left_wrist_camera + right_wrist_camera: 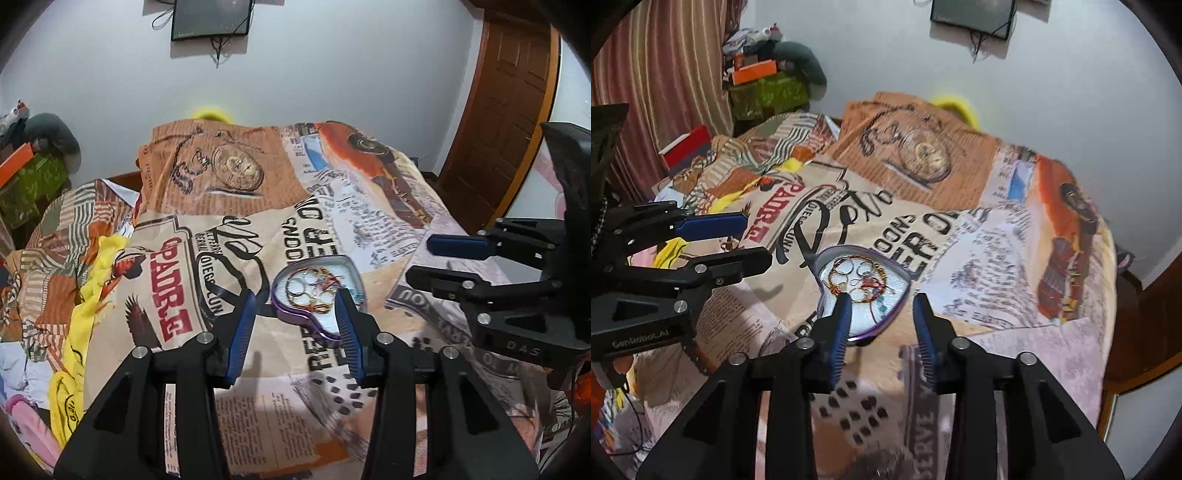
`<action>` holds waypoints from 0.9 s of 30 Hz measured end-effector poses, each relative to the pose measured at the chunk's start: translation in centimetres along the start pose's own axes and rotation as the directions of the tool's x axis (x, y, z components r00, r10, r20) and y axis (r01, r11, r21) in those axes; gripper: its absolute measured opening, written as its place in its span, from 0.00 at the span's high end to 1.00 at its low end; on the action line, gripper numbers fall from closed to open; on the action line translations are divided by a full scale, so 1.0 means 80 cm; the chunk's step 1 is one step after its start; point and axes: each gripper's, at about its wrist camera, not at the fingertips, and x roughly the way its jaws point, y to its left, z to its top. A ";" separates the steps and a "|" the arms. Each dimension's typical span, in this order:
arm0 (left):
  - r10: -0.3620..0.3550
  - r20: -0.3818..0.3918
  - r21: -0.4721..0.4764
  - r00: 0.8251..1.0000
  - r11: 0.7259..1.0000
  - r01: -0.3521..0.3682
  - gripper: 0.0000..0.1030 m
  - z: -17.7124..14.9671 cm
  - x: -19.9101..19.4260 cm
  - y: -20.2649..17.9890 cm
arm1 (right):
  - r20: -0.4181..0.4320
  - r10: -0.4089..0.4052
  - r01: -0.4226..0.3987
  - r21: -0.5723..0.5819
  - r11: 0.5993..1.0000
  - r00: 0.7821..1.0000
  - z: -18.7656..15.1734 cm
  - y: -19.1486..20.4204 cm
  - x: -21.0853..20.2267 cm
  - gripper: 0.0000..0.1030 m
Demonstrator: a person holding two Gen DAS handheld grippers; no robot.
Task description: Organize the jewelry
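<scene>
A heart-shaped purple tin lies open on the printed bedspread, with gold rings, hoops and a red thread bracelet inside. My left gripper hovers above the tin's near left side, open, with nothing between its blue pads. My right gripper hangs over the tin's near right corner, open and empty. Each gripper also shows in the other's view: the right gripper at the right edge, the left gripper at the left edge.
The bedspread covers the bed, with yellow cloth bunched at its left. Boxes and a grey plush pile up by the striped curtain. A dark frame hangs on the white wall; a wooden door stands right.
</scene>
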 end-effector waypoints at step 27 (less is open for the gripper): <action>-0.168 -0.161 0.024 0.972 0.984 0.174 0.52 -0.071 0.013 -0.111 | -0.044 -0.044 0.052 0.209 0.976 0.998 -0.134 -0.062 -0.063 0.64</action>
